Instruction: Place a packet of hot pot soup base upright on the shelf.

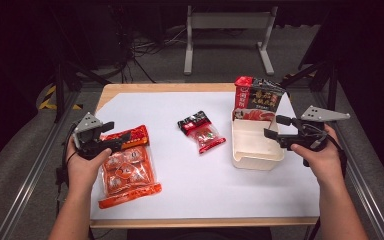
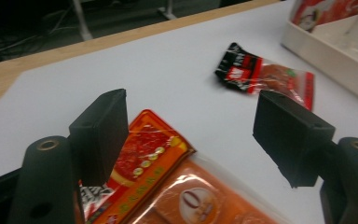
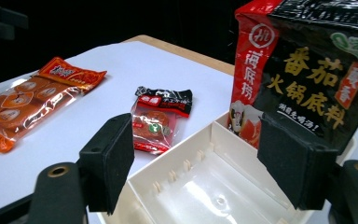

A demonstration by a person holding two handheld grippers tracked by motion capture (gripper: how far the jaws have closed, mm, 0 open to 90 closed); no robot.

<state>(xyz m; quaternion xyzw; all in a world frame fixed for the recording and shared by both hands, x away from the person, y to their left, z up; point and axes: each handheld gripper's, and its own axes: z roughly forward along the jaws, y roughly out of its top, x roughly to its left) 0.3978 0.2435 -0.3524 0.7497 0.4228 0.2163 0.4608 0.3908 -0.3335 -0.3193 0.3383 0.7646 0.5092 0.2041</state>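
Note:
A large orange-red snack pack lies flat at the left of the white sheet. My left gripper hovers over its top end, open, and in the left gripper view the pack lies beneath the spread jaws of that gripper, neither pad pressing on it. A small red and black sachet lies mid-table. At the right stands a white plastic bin with a black and red pouch upright at its far end. My right gripper is open over the bin's right rim.
The right gripper view looks into the bin, with the pouch just beyond the gripper. The sachet and the snack pack lie farther off. A wooden table edge borders the sheet.

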